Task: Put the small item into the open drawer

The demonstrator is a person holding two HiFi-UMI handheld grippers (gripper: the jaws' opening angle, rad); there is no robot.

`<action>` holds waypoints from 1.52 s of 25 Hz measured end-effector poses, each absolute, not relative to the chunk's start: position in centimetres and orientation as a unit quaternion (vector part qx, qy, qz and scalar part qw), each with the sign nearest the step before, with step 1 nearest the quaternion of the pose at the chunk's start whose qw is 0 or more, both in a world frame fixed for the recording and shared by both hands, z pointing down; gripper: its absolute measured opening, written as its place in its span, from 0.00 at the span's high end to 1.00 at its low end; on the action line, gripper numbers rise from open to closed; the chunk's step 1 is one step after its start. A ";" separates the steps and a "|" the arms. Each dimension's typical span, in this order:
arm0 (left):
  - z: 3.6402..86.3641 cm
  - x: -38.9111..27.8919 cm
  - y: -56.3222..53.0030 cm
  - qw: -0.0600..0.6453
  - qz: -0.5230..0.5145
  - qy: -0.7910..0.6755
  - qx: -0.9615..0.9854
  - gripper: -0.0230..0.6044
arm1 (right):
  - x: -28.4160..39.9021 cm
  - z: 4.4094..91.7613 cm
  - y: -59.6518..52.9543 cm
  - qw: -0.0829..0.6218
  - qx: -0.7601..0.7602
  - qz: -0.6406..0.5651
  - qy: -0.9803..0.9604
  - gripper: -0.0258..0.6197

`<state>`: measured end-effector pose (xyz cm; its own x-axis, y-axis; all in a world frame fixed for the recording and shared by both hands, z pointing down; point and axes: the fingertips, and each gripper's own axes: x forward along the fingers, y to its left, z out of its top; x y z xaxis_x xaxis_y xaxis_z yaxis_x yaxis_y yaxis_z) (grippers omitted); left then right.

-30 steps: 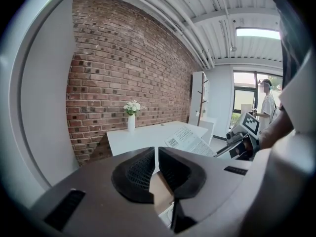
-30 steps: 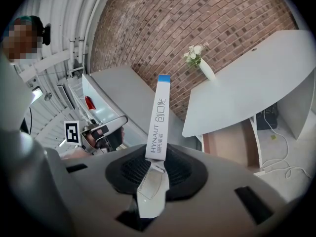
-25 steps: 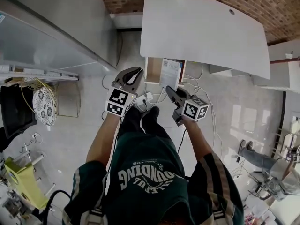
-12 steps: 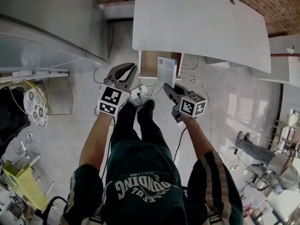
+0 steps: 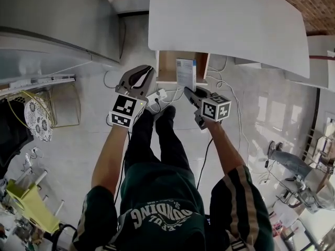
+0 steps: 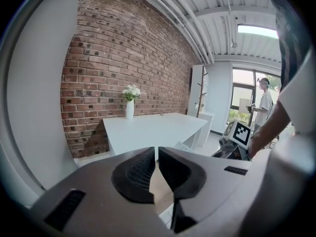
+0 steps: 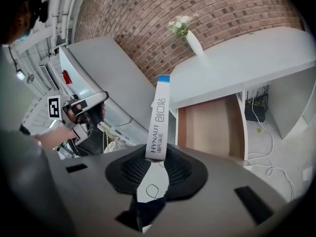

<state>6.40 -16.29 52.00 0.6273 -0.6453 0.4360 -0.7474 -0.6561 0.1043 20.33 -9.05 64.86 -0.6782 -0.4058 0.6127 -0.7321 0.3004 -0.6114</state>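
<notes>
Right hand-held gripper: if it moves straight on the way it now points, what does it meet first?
Likely the open drawer under the white desk. The box that it holds would reach the drawer first; depth is unclear.

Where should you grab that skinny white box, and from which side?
Pinch the box across its two broad faces at the plain end, coming from the side away from the drawer. It is thin and flat, so fingers probably sit squarely there. The right gripper holds it so, leaving the blue-tipped end free to go in first.
</notes>
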 end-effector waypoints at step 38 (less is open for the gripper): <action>64.2 6.3 -15.9 0.184 0.206 -0.368 0.888 0.91 | 20.6 82.0 -17.0 0.373 0.406 0.418 -0.722 0.81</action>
